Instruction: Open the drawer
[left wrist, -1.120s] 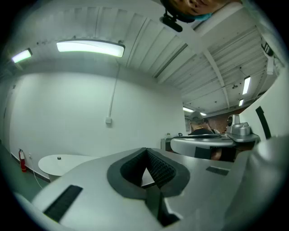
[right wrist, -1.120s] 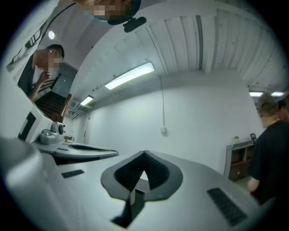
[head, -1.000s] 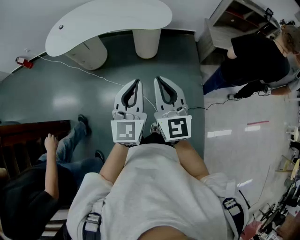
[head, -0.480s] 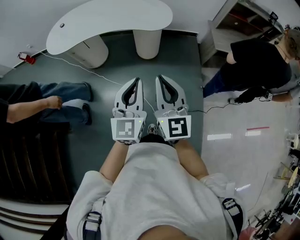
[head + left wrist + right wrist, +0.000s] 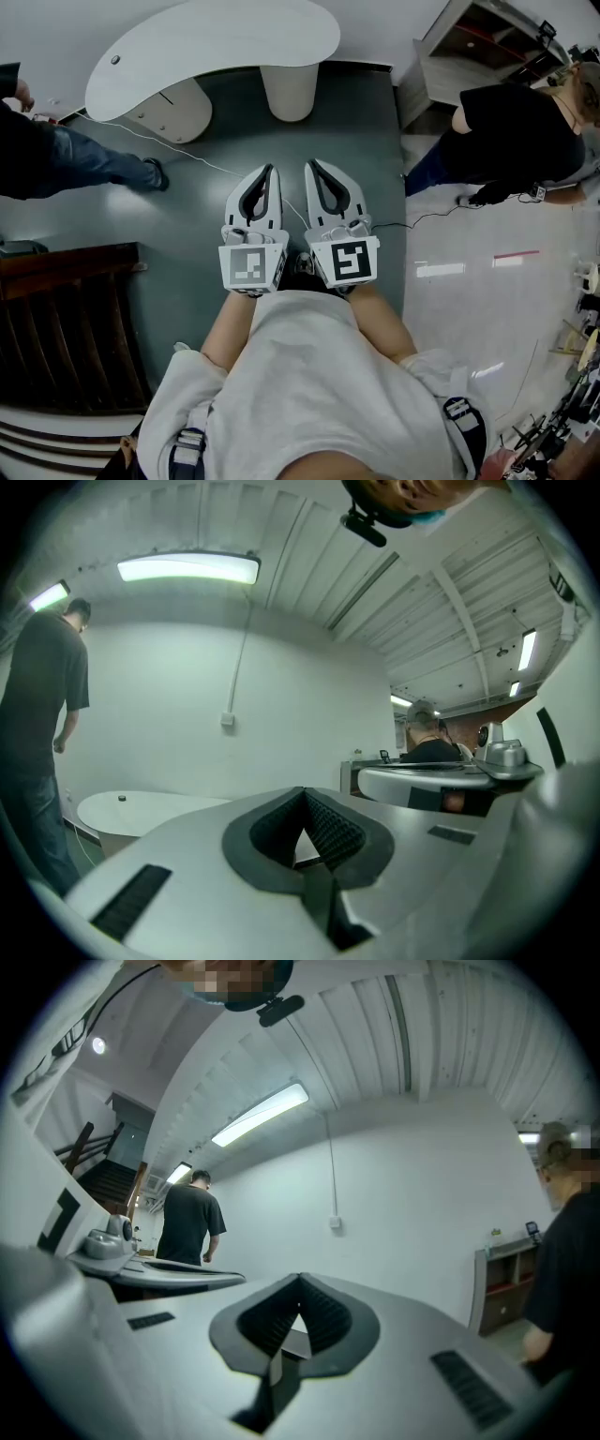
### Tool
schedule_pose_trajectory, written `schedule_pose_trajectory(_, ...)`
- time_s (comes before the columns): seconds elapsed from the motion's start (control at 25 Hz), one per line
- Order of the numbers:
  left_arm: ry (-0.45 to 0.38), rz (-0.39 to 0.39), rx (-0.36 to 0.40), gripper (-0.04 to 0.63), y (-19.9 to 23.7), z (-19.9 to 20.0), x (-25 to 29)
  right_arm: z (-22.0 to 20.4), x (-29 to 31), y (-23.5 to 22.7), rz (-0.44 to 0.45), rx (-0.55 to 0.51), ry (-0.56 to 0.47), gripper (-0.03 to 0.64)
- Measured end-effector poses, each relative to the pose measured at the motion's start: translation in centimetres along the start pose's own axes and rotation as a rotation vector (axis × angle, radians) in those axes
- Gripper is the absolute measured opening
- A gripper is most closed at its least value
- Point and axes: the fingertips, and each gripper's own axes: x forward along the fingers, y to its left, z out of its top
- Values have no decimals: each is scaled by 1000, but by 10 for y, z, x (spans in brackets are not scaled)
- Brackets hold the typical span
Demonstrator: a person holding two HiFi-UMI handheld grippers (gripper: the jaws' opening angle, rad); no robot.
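The left gripper [image 5: 270, 171] and right gripper [image 5: 312, 166] are pale grey with black pads, and their marker cubes [image 5: 251, 267] carry black-and-white squares. The table [image 5: 216, 37] is white, the floor [image 5: 187, 197] dark grey-green (pale and glossy at right), and the sweatshirt [image 5: 309, 375] off-white.

White drawer pedestal [image 5: 180, 111], closed, under table [image 5: 216, 37]

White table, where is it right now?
In the head view, the white table is at the top, left of centre, ahead of the left gripper and right gripper.
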Motion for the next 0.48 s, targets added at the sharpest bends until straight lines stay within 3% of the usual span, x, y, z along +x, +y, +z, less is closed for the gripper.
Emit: schedule_pose_trajectory(0.48,-6,-31,-13,5,88,4,107,-8,135,-21,-24,6,25,12)
